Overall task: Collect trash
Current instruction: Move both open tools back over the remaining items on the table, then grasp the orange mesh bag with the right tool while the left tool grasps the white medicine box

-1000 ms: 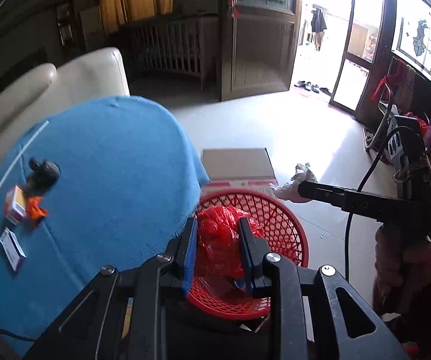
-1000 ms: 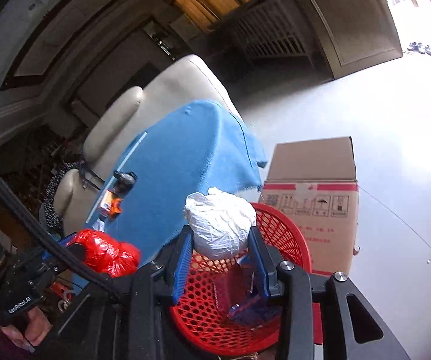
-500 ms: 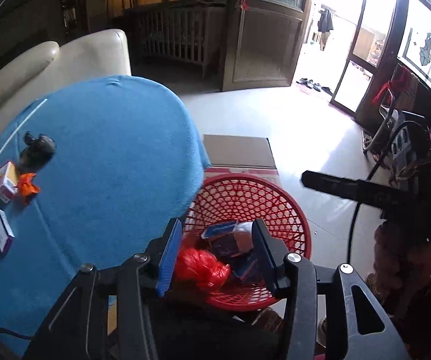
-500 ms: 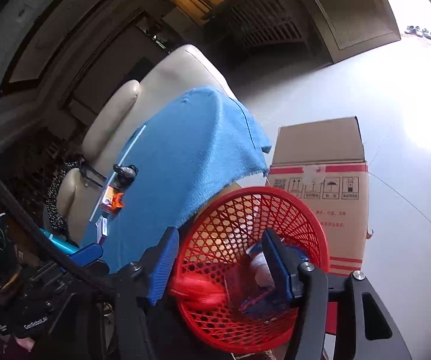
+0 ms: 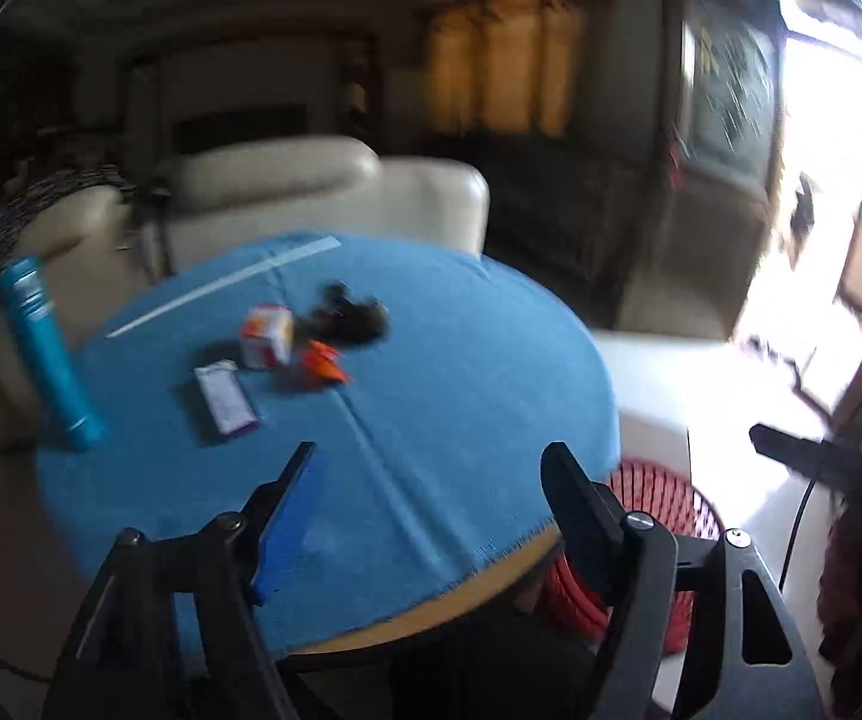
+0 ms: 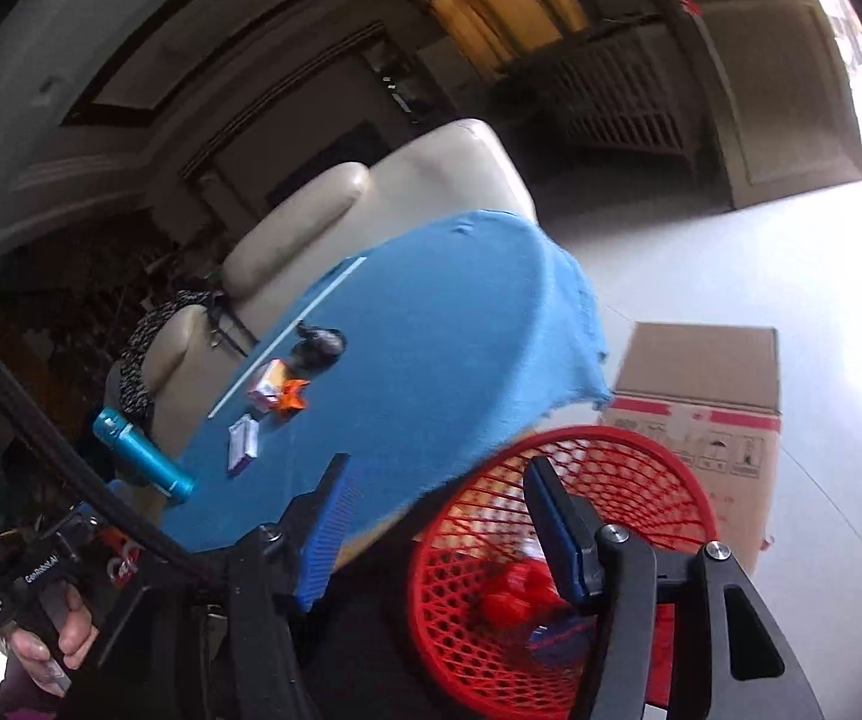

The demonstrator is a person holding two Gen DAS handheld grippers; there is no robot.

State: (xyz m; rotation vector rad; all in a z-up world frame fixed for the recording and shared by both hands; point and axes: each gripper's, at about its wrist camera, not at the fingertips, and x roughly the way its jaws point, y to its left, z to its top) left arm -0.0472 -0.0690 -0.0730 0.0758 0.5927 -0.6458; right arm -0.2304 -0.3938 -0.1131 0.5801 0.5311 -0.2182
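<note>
A round table under a blue cloth (image 5: 443,396) stands before a cream sofa (image 5: 323,192). On it lie a small orange-white box (image 5: 267,336), an orange scrap (image 5: 323,363), a flat white packet (image 5: 226,396) and a dark lump (image 5: 350,318). The left gripper (image 5: 431,480) has just been opening, nothing between its jaws. The right gripper (image 6: 437,516) gapes empty above the red basket (image 6: 611,480), where red trash (image 6: 515,597) lies.

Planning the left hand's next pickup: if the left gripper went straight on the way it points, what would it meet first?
Probably the bare blue tablecloth: the open left gripper aims there, short of the orange scrap. Blur makes depth uncertain.
</note>
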